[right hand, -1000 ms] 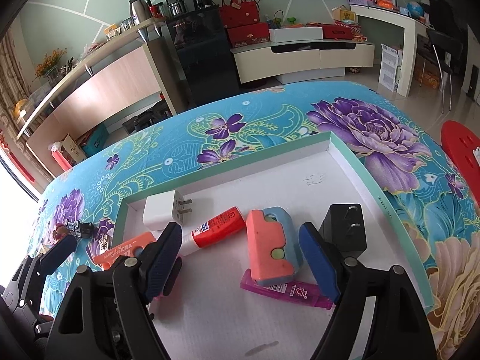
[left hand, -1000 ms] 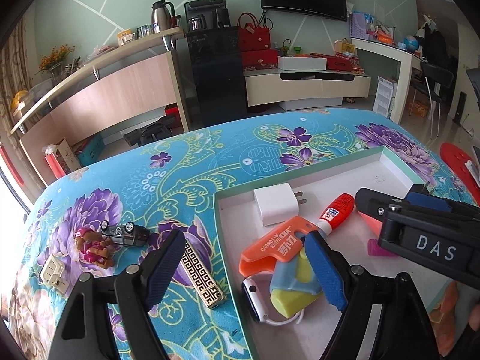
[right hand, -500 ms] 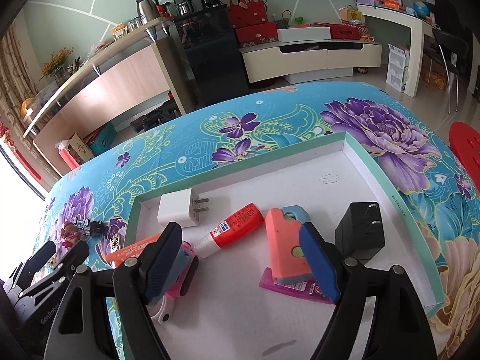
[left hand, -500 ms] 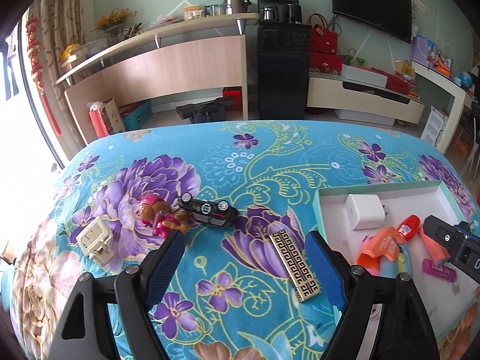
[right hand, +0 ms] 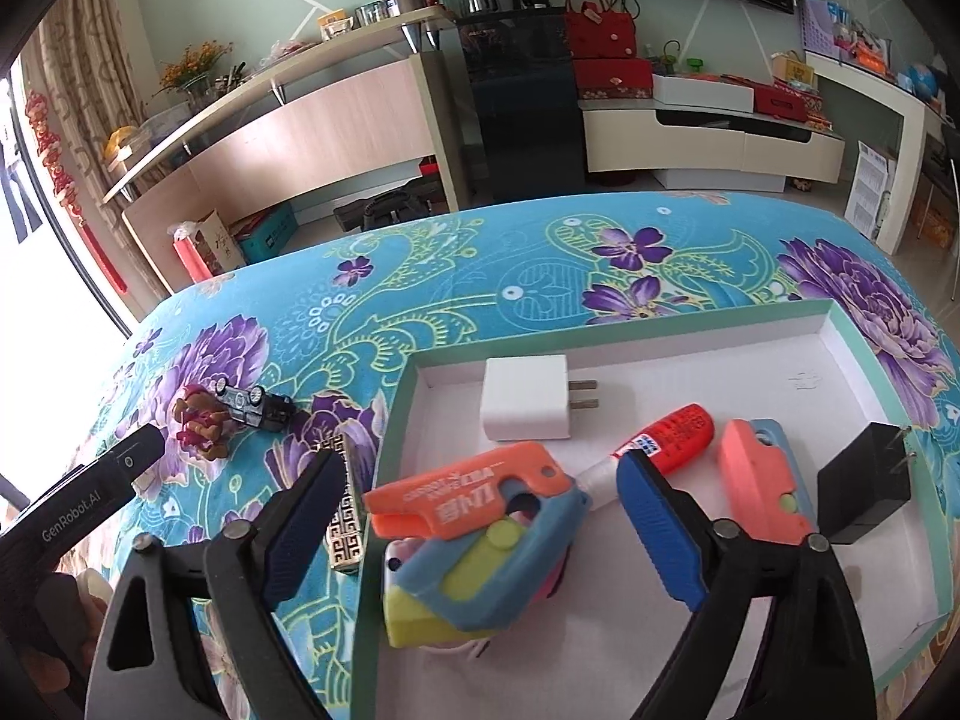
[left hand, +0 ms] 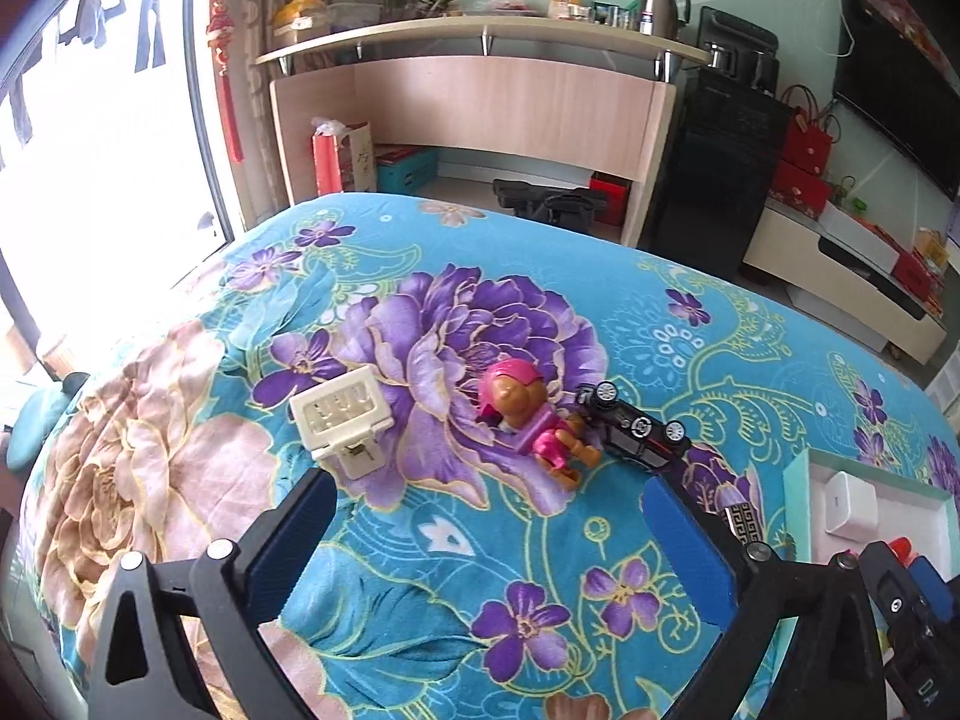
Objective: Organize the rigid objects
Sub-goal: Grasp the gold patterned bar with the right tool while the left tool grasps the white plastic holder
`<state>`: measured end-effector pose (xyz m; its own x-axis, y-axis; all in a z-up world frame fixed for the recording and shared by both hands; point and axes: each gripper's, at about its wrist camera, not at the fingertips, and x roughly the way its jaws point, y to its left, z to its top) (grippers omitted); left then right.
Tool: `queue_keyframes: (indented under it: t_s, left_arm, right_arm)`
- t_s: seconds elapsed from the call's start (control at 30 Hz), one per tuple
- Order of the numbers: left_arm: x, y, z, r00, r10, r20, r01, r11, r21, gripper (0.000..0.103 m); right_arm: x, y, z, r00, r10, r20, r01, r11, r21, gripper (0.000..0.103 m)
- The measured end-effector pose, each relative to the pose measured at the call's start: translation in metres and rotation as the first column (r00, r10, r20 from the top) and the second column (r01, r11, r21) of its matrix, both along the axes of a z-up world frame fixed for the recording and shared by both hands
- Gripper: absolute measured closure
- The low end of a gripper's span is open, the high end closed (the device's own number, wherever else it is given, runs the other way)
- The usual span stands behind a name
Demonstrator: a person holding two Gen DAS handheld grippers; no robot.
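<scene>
1. The figure (left hand: 528,414), a small pink and brown toy, lies on its side on the floral cloth (left hand: 420,570), ahead of the left gripper (left hand: 489,531) and roughly between its two blue pads. It looks like hard, light plastic, so I judge it will not bend, but its round head may slip. The flatter pink body seems the better place to take hold
2. The car (left hand: 639,435), black, lies overturned with wheels up, and it touches the figure's leg side. It is stiff and light too, I think; gripping across the narrow body avoids the wheels. Because the two touch, closing on one could push the other
3. The socket (left hand: 342,426), a white blocky piece, lies apart on the left. It has flat sides and should be easy to pinch
4. The left gripper is spread wide and holds nothing. The right gripper (right hand: 486,516) is also spread wide and empty, above the tray (right hand: 630,327)
5. In the tray lie a white charger (right hand: 525,399), a red tube (right hand: 678,438), an orange cutter (right hand: 468,498) on a blue and yellow item (right hand: 474,594), a coral cutter (right hand: 759,492) and a black charger (right hand: 867,492)
6. A patterned bar (right hand: 348,516) lies on the cloth beside the tray's left wall; the left finger covers part of it in both views
7. What is under the blue and yellow item is mostly hidden; only something pink shows there
</scene>
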<state>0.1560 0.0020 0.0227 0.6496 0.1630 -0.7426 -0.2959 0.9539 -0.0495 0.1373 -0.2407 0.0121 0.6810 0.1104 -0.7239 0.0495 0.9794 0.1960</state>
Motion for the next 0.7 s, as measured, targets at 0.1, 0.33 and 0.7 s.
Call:
queue_keyframes:
  t_s: [0.1, 0.33, 0.7]
  left_arm:
    - [-0.002, 0.016, -0.002, 0.999, 0.045, -0.005, -0.045, 0.999, -0.008, 0.000]
    - [-0.005, 0.054, -0.007, 0.993, 0.119, -0.013, -0.120, 0.992, -0.034, 0.000]
    - [-0.006, 0.110, -0.017, 0.977, 0.211, -0.024, -0.212, 0.974, -0.085, 0.000]
  right_arm:
    - [0.003, 0.018, 0.000, 0.999, 0.047, 0.011, -0.047, 0.999, 0.004, 0.008]
    - [0.007, 0.050, 0.001, 0.996, 0.079, 0.039, -0.077, 0.996, -0.052, 0.000]
    - [0.003, 0.086, 0.010, 0.984, 0.134, 0.115, -0.116, 0.983, -0.145, 0.000]
